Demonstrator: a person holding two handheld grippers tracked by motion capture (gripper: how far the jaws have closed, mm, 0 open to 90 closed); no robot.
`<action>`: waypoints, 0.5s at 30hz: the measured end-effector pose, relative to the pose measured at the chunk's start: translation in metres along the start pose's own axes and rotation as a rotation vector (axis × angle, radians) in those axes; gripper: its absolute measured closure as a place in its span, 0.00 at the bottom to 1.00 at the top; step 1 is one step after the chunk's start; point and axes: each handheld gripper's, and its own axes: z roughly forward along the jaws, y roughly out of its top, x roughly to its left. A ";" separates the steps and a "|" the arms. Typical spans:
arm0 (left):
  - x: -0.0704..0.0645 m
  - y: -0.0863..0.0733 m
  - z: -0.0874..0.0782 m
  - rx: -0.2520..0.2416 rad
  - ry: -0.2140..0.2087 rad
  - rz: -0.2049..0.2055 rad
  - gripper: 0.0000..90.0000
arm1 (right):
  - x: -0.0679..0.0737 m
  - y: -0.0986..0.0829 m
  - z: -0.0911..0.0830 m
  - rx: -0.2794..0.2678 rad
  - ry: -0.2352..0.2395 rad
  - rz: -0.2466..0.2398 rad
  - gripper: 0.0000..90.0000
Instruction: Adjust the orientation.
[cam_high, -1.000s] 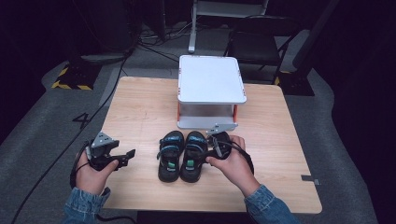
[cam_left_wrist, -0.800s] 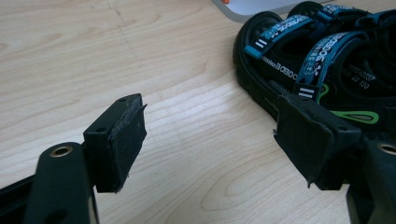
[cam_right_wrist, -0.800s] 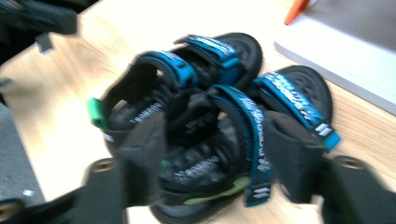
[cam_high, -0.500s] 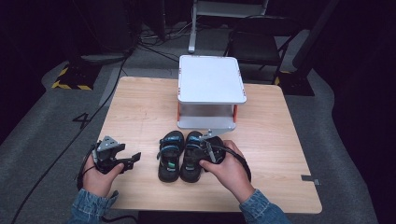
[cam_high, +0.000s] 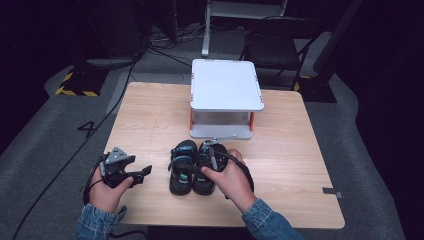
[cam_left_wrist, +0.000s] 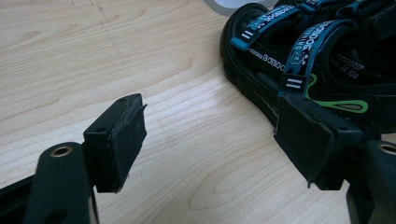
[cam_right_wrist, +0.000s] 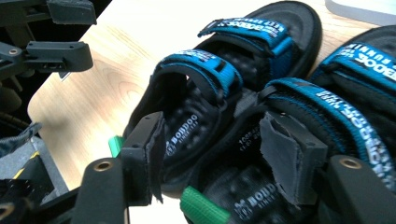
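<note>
- Hands first: our left hand holds the left gripper (cam_high: 146, 171) low over the light wooden table (cam_high: 150, 120), near the front edge. Its jaws stand wide apart with nothing between them.
- Just beside it sit two black sandals with blue straps (cam_high: 192, 167), side by side near the table's front middle, toes pointing away from us.
- Our right gripper (cam_right_wrist: 212, 161) hangs right over the heels of the sandals. Its jaws are wide open, one on each side of the spot where the two heels meet. We cannot tell if they touch the shoes.
- Behind the sandals stands a small white shelf with orange legs (cam_high: 226, 85).
</note>
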 end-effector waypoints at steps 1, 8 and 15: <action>0.000 0.000 0.001 -0.001 0.001 0.002 0.28 | 0.001 0.000 0.003 0.006 0.003 0.007 0.44; -0.001 -0.002 -0.001 0.003 0.000 0.002 0.28 | 0.015 -0.010 0.025 0.014 -0.076 -0.005 0.41; 0.000 -0.004 0.001 0.010 0.004 0.005 0.28 | 0.015 -0.009 0.029 0.072 -0.171 -0.105 0.67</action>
